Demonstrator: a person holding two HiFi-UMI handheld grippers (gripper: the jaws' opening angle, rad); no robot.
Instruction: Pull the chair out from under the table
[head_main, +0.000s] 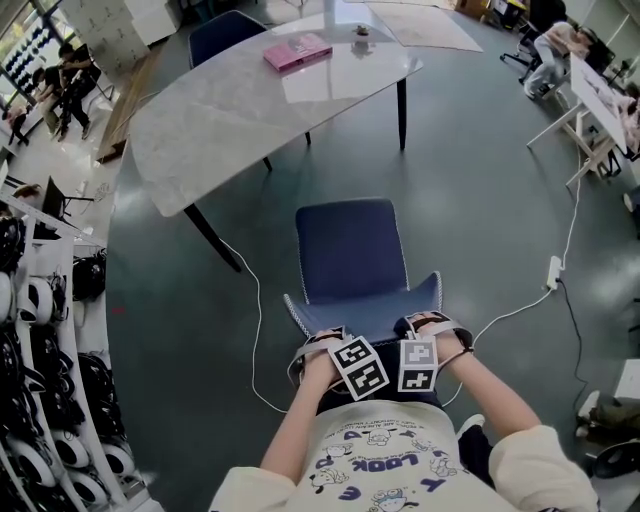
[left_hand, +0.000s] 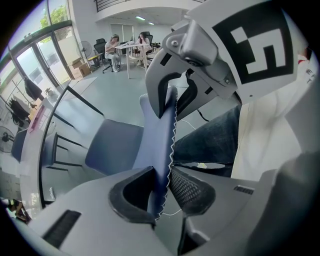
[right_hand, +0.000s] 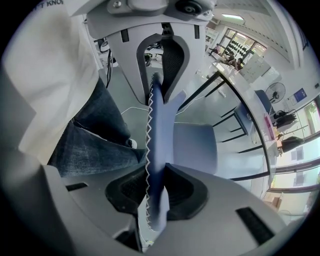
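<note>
The blue chair stands on the floor on the near side of the marble table, its seat wholly outside the tabletop. Its backrest faces me, with a white zigzag seam along the edge. My left gripper and right gripper point down side by side onto the backrest's top edge. In the left gripper view the backrest runs between the jaws of the left gripper, pads pressed on it. The right gripper clamps the backrest the same way.
A pink book and a small cup lie on the table's far part. Another blue chair stands behind the table. A white cable and a power strip lie on the floor beside the chair. Racks line the left.
</note>
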